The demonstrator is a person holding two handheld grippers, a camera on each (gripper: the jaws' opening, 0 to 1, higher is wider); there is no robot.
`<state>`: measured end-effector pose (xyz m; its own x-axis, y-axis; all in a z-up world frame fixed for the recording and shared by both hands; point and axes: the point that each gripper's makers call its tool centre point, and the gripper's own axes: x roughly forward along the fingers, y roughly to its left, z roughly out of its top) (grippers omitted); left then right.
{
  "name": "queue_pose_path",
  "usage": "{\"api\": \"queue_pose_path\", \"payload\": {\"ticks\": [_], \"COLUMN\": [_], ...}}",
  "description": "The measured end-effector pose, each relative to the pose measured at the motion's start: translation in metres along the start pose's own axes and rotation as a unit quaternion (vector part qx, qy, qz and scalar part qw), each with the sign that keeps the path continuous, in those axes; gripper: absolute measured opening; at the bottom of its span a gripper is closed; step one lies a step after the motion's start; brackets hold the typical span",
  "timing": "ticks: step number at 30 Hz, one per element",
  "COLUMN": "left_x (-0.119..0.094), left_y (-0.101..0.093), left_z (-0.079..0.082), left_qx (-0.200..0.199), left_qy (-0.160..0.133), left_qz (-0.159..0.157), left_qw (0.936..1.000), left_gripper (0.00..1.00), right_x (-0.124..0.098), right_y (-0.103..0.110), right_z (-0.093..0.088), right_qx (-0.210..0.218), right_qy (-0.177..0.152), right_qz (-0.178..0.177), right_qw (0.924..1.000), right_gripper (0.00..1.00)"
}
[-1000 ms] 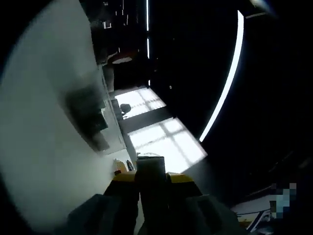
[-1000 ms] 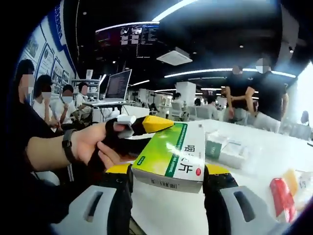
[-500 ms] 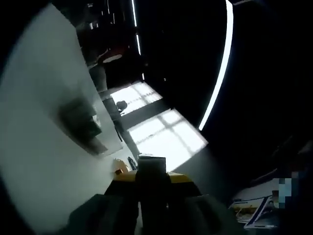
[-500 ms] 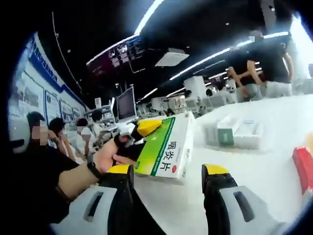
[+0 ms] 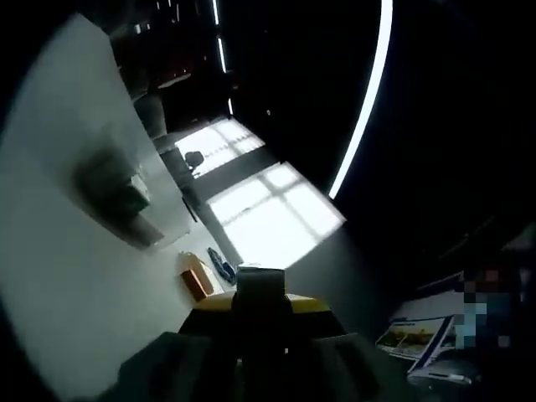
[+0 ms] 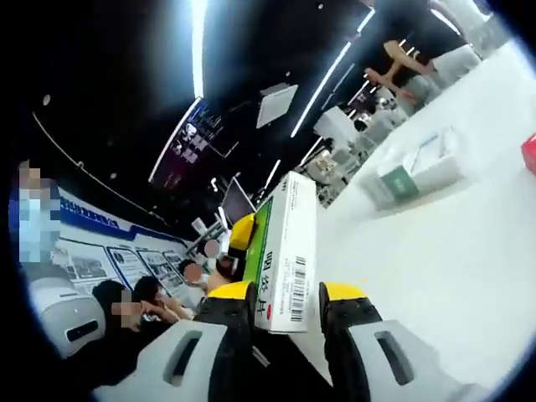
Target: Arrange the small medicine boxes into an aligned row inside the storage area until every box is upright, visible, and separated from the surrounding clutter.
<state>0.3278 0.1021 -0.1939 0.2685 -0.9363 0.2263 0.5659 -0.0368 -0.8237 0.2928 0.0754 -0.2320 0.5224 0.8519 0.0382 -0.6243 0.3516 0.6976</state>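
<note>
Large dim hall, long ceiling light strips overhead, seated people at desks off to the side in the right gripper view. White table [image 6: 435,251] runs across most of that view, tilted steeply by the roll of my hand.

Containers: on the table, well beyond my jaws, a low clear tray [image 6: 419,172] with a few pale boxes lying in it, one with a green end; I cannot count them for certain. Left gripper view shows a similar blurred tray [image 5: 113,197] on the white surface [image 5: 59,276], plus a small orange item [image 5: 195,276] nearer the jaws.

Task thing: green-and-white medicine box [image 6: 283,251] sits between the jaws of my right gripper [image 6: 285,293], raised off the table. It stands on edge, long axis running up and away from the camera, barcode side facing me, green face turned left. Jaws are closed in snug against its two broad faces.

Behind the box, a yellow tip of the other gripper [image 6: 242,232].

Left gripper [image 5: 261,306]: the jaws look drawn together around a small dark block [image 5: 260,283] with a pale top; too dark to name it.
</note>
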Motion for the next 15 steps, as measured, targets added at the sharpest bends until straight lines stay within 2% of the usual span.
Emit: {"api": "queue_pose_path", "payload": {"ticks": [4, 7, 10, 11, 15], "left_x": [0.001, 0.002, 0.003, 0.003, 0.004], "left_y": [-0.004, -0.007, -0.017, -0.015, -0.017], "left_z": [0.0, 0.0, -0.001, -0.001, -0.001], "left_qx": [-0.011, -0.019, -0.055, -0.052, -0.043], "left_qy": [0.0, -0.001, -0.001, -0.001, -0.002], "left_qz": [-0.013, -0.024, -0.061, -0.059, -0.053], "left_qw": [0.9998, 0.9995, 0.9967, 0.9969, 0.9977], "left_gripper": [0.18, 0.18, 0.18, 0.18, 0.19], "right_x": [-0.004, -0.005, -0.005, -0.005, 0.0], "right_y": [0.004, 0.007, 0.025, 0.026, 0.026], "right_z": [0.001, 0.001, 0.001, 0.001, -0.01], "right_qx": [0.07, 0.084, 0.126, 0.133, 0.118], "right_qy": [0.001, 0.0, 0.0, 0.002, 0.022], "right_qz": [0.028, 0.045, 0.1, 0.103, 0.077], "right_qw": [0.9972, 0.9955, 0.987, 0.9857, 0.9898], "right_gripper": [0.22, 0.21, 0.2, 0.2, 0.19]}}
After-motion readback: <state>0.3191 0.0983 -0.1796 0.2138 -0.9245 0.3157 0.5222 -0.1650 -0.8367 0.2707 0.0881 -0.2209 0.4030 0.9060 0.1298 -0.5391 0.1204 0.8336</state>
